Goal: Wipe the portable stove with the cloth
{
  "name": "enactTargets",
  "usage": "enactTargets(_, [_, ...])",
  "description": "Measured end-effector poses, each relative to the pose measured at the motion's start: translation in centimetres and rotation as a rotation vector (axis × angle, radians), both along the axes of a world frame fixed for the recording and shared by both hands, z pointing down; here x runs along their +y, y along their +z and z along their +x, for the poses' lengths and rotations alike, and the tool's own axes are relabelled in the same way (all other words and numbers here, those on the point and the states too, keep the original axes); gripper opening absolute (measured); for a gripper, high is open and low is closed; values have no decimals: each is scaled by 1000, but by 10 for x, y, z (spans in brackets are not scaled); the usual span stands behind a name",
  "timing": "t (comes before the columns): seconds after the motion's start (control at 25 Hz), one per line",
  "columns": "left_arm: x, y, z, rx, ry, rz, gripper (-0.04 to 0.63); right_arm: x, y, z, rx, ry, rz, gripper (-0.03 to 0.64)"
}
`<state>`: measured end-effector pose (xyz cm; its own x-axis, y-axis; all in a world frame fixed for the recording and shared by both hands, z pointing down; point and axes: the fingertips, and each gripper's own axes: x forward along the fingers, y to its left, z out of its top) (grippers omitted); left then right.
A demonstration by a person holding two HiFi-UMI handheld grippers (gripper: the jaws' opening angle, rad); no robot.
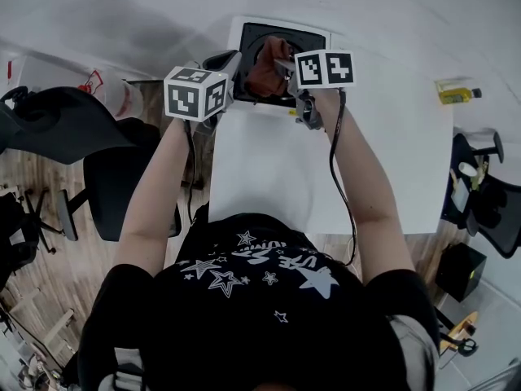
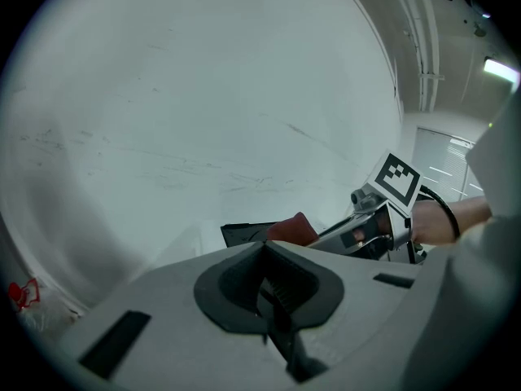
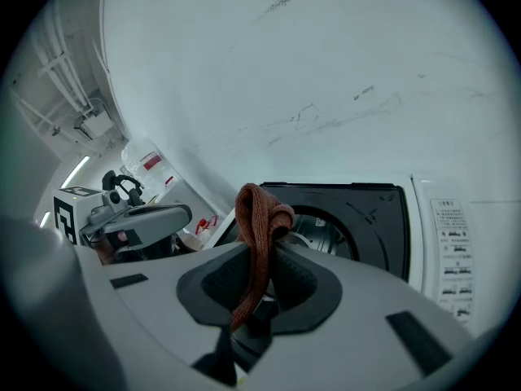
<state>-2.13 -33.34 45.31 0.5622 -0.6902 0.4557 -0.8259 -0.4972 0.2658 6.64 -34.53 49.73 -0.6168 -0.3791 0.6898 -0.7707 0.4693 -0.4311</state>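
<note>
Now one portable stove (image 1: 254, 43) sits at the table's (image 1: 269, 169) far edge, its burner partly hidden behind two grippers. Left gripper (image 2: 264, 247) is pinched together on nothing. Right gripper (image 3: 273, 251) clamps the one rust-brown cloth (image 3: 259, 218) over the stove.

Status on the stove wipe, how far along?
Done: the cloth is picked up, pinched in the right gripper jaws. In hand: it is held over the portable stove burner; whether it touches cannot be told. The left gripper is shut on nothing, beside the stove. Left: the wiping itself; nothing shows how much is wiped.
</note>
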Motion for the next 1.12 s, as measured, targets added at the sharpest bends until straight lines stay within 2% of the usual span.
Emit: enactTargets(1.12, [-1,1,60,-12,39,-8,8,-3,2,135,34,139,-4,63])
